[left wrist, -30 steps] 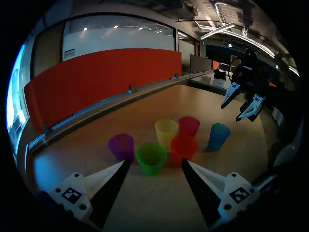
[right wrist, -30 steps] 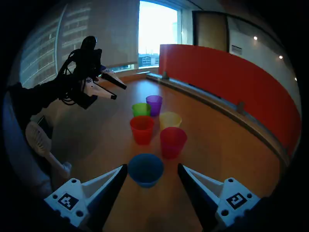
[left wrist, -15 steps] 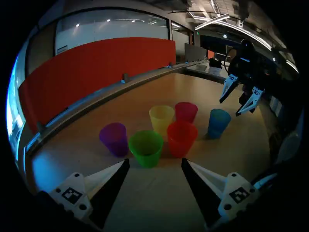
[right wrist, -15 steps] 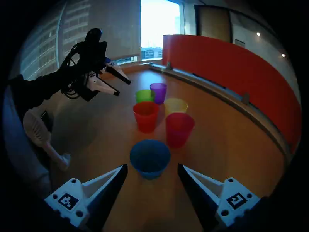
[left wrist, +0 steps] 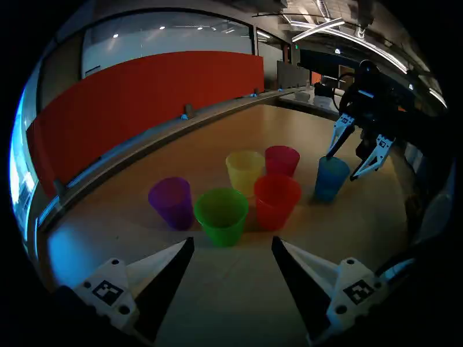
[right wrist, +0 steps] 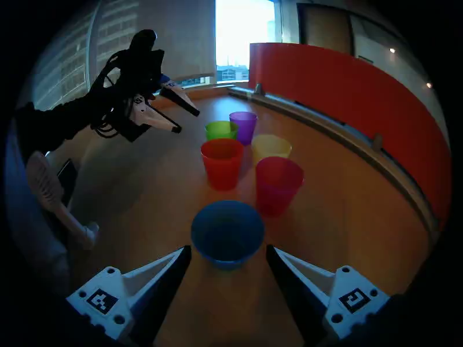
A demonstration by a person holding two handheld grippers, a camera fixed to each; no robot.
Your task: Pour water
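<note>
Right gripper view puts your right hand-held gripper (right wrist: 227,248) at the bottom of the frame, fingers spread wide; the blue cup (right wrist: 227,231) stands upright on the worktop (right wrist: 150,196) just ahead of the two tips, in the gap between them, with neither finger pressing on it; past it, toward the middle of the frame, stand the crimson cup (right wrist: 278,184) and the orange cup (right wrist: 222,162), then the yellow cup (right wrist: 271,148), the green cup (right wrist: 221,129) and the purple cup (right wrist: 243,124), all close together. In the upper left your left hand-held gripper (right wrist: 187,121) hangs above the worktop with its fingers apart, gripping nothing; a brush (right wrist: 49,191) lies at the left edge. In the left gripper view those same spread fingers frame the lower middle, with the green cup nearest; a red partition (left wrist: 133,98) fills the upper left. Whether any cup holds water, you cannot tell.
</note>
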